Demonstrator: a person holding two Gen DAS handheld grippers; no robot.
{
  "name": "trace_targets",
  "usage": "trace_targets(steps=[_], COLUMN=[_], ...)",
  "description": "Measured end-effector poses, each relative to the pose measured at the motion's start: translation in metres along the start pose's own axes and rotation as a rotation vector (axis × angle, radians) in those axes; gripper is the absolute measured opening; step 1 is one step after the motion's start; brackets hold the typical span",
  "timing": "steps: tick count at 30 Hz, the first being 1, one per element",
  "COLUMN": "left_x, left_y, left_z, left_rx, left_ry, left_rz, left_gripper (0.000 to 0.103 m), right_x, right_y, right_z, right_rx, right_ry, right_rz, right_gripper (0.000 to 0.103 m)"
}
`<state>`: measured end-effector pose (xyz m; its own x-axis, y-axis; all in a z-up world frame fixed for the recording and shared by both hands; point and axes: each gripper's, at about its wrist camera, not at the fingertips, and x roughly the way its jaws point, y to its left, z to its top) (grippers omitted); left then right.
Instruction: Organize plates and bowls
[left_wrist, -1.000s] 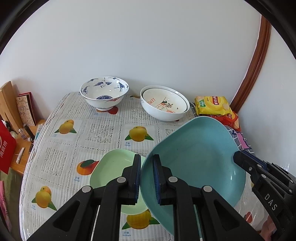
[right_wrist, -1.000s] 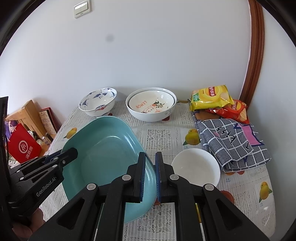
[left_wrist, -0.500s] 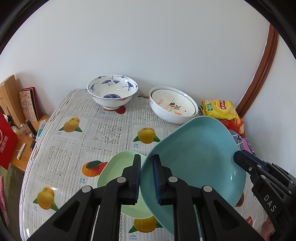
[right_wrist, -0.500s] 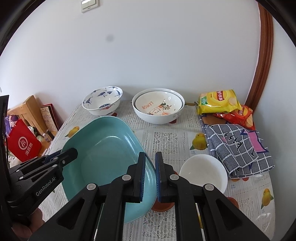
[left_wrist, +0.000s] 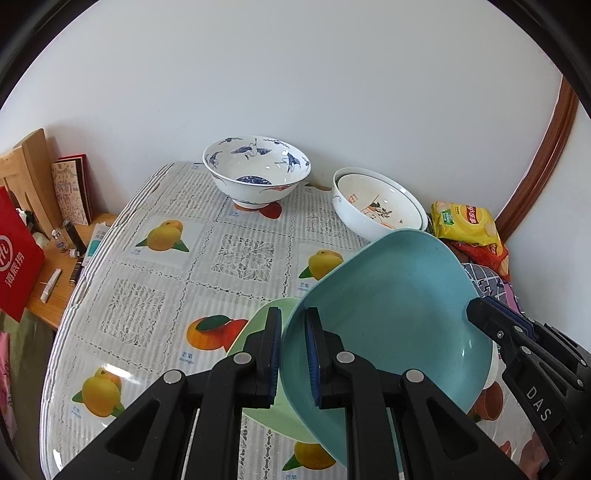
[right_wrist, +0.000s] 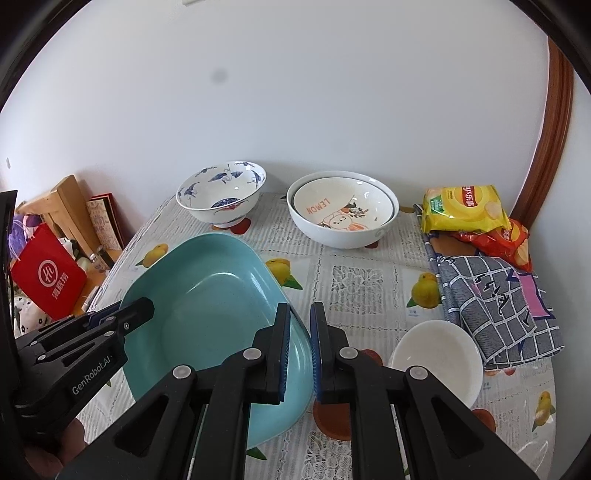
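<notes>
A large teal plate (left_wrist: 388, 314) (right_wrist: 207, 306) is held tilted above the table by both grippers at opposite rims. My left gripper (left_wrist: 293, 325) is shut on its left rim and shows as a black arm (right_wrist: 147, 306) in the right wrist view. My right gripper (right_wrist: 300, 321) is shut on the right rim, with its tip (left_wrist: 476, 310) visible in the left wrist view. A light green plate (left_wrist: 280, 421) lies on the table, partly under the teal plate. A blue-and-white bowl (left_wrist: 256, 177) and two nested lemon bowls (right_wrist: 343, 210) stand at the back. A small white bowl (right_wrist: 436, 354) sits front right.
Chip bags (right_wrist: 461, 206) and a checked cloth (right_wrist: 495, 302) lie along the right side near the wall. A red bag (right_wrist: 48, 273), books and a wooden chair (left_wrist: 29, 170) stand beyond the table's left edge. The fruit-print tablecloth (left_wrist: 166, 295) is bare at the left.
Both grippers have carried the teal plate leftward and slightly lower, so it now covers more of the green plate. Both grips stayed shut.
</notes>
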<state>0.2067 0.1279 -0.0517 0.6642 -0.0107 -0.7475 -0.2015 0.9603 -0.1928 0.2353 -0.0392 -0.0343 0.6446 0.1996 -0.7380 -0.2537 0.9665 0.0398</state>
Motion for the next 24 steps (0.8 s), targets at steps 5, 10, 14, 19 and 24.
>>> trace_targets(steps=[5, 10, 14, 19, 24], left_x=[0.012, 0.028, 0.040, 0.056, 0.067], left_y=[0.012, 0.022, 0.025, 0.030, 0.033], left_z=[-0.005, -0.010, -0.014, -0.018, -0.019], left_rx=[-0.023, -0.047, -0.050, -0.053, -0.045], left_ry=[0.024, 0.053, 0.074, 0.109, 0.133], left_rz=[0.021, 0.035, 0.044, 0.053, 0.066], left_gripper=[0.013, 0.013, 0.013, 0.013, 0.013], right_x=[0.017, 0.037, 0.051, 0.069, 0.084], right_y=[0.009, 0.013, 0.014, 0.016, 0.017], right_z=[-0.002, -0.008, -0.012, -0.017, -0.020], right_rx=[-0.020, -0.032, -0.035, -0.042, -0.037], right_ry=[0.026, 0.053, 0.072, 0.104, 0.124], right_rz=[0.015, 0.034, 0.038, 0.042, 0.049], right_gripper=[0.011, 0.011, 0.011, 0.011, 0.011])
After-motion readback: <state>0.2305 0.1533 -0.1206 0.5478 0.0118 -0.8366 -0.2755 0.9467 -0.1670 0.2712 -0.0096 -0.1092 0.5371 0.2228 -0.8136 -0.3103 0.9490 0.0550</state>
